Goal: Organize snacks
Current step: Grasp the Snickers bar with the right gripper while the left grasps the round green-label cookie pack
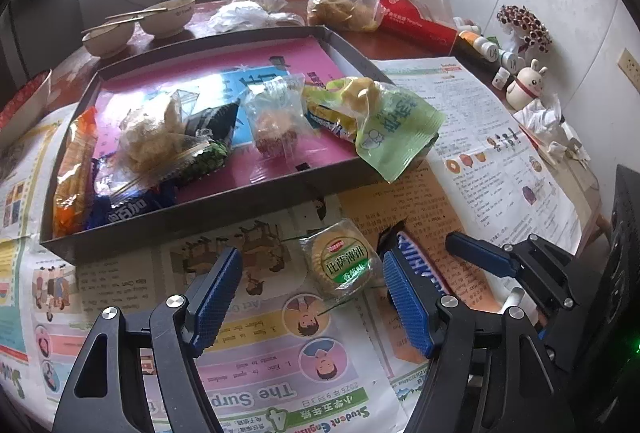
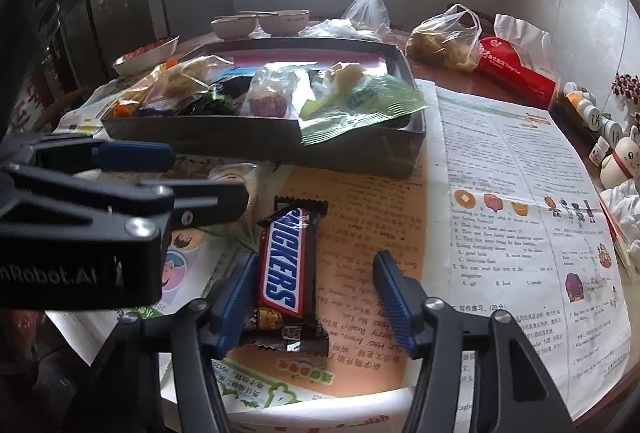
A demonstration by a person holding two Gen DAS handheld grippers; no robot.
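Nearest us, our right gripper (image 2: pixel 316 293) straddles the Snickers bar (image 2: pixel 286 265), jaws apart, left pad touching, right pad clear; closing off-centre could skid it. Left of the bar, our left gripper (image 1: pixel 312 297) gapes around the round biscuit pack (image 1: pixel 340 259). Beyond the bar, the green pouch (image 1: pixel 396 129) overhangs the tray (image 1: pixel 192 229) and could snag.

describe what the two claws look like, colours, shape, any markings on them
Both claws, left claw and right claw, have black angular metal frames with silver round bolts and two blue ribbed finger pads. White lettering ending "Robot.AI" marks the left one's black body in the right wrist view.
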